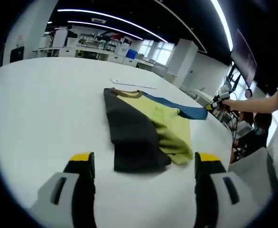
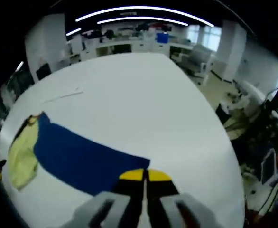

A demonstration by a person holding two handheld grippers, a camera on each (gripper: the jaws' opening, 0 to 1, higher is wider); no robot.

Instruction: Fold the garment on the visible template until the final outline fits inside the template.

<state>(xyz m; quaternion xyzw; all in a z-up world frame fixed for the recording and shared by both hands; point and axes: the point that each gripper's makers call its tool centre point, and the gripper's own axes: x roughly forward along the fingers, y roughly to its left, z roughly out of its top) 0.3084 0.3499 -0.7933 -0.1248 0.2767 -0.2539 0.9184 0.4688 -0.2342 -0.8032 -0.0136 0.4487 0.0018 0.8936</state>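
Cloth is what we are dealing with here: a soft, light garment [image 1: 146, 130] in dark grey, yellow-green and blue, lying partly folded on the white table [image 1: 44, 109]. In the left gripper view we see our left gripper [image 1: 143, 164] with its jaws spread wide apart and nothing between them, just short of the garment's near dark edge. In the right gripper view our right gripper [image 2: 145, 176] has its yellow-tipped jaws pressed together at the edge of the blue panel [image 2: 87, 159], and we judge that it is pinching that fabric, which runs out taut towards it (the left gripper view shows the same blue strip pulled out to a point at the far side of the shirt). A thin pale line on the table beyond the collar [image 1: 132, 86] may be part of the template, though we cannot tell its full outline. We expect the fabric to drape, wrinkle and slide easily on the smooth table, so a single-layer pinch will drag the rest along with it. The best holds, in our judgement, are corners and hem edges: the blue end for folding across, and the near dark corner [image 1: 125, 166] for our free gripper, taken low and flat so the layers beneath stay put.
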